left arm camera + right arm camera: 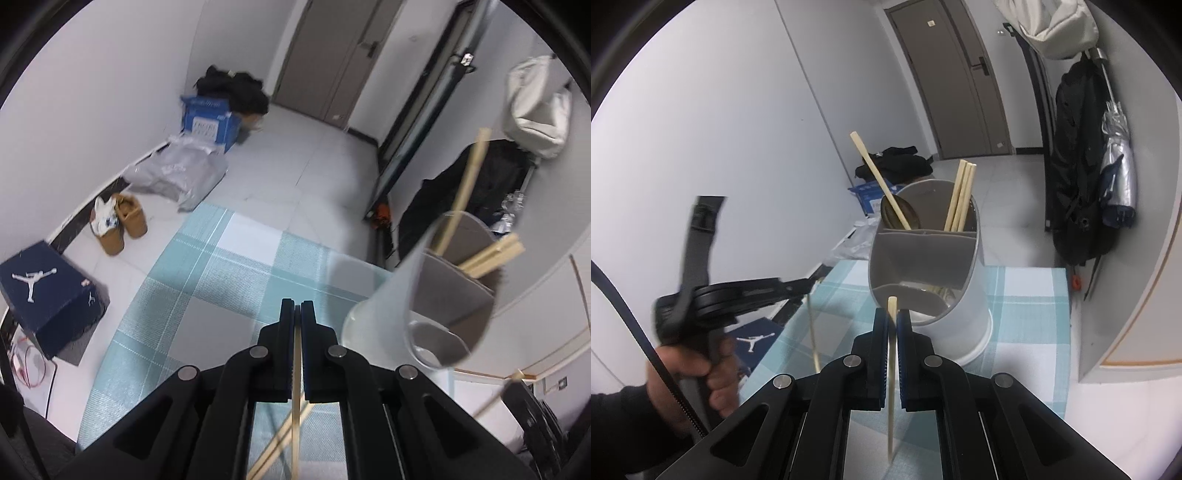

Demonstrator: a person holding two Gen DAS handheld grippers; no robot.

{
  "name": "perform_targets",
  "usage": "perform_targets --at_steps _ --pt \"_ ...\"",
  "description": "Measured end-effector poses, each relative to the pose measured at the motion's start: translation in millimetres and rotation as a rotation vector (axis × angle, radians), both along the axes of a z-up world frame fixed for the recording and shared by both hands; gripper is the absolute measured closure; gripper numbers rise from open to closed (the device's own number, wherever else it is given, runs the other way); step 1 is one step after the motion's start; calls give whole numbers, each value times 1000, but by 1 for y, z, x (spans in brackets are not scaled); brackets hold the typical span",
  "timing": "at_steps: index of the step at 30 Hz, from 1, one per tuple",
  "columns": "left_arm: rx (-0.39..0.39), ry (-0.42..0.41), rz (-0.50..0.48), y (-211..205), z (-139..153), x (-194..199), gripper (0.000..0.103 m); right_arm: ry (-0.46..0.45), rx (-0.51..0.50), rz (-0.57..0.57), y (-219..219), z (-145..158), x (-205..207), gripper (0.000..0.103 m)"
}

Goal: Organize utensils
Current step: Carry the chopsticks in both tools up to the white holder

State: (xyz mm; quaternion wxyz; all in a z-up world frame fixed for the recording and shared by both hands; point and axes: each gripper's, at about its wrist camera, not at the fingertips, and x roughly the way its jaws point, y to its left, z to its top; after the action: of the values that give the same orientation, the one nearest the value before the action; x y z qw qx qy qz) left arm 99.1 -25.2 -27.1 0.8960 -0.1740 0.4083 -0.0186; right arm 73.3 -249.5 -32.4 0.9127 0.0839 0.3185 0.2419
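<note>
Right hand-held gripper (893, 319) clamped on one chopstick (891, 369), just before the white utensil holder (964, 306) on the checked tabletop (1027, 317). Left hand-held gripper (297, 310), left of the holder, pinching another chopstick (296, 406). Inside the holder: more chopsticks (960, 195) and a spoon (905, 218); beyond it, a blue box (868, 195) on the floor.

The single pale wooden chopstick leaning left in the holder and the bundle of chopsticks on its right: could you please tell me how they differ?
The single pale wooden chopstick stands alone and leans steeply left, while the bundle of chopsticks is several sticks pressed together, nearly upright. The single chopstick crosses a dark metal spoon in the left rear compartment; the bundle sits in the right rear one. Both stand in the white divided utensil holder, ends above its rim.
</note>
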Motion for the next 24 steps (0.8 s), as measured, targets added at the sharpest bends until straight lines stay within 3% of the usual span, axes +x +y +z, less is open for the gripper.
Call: perform_targets --at_steps 13,17,24 --pt "50 -89 -116 -4 18 -40 103 -11 -4 -69 -5 4 -12 99" --pt "18 -67 -147 -6 22 -46 103 -29 -19 -90 -2 7 -19 99" --pt "39 -82 -193 -12 34 -57 103 -31 -22 -115 -3 9 -23 99"
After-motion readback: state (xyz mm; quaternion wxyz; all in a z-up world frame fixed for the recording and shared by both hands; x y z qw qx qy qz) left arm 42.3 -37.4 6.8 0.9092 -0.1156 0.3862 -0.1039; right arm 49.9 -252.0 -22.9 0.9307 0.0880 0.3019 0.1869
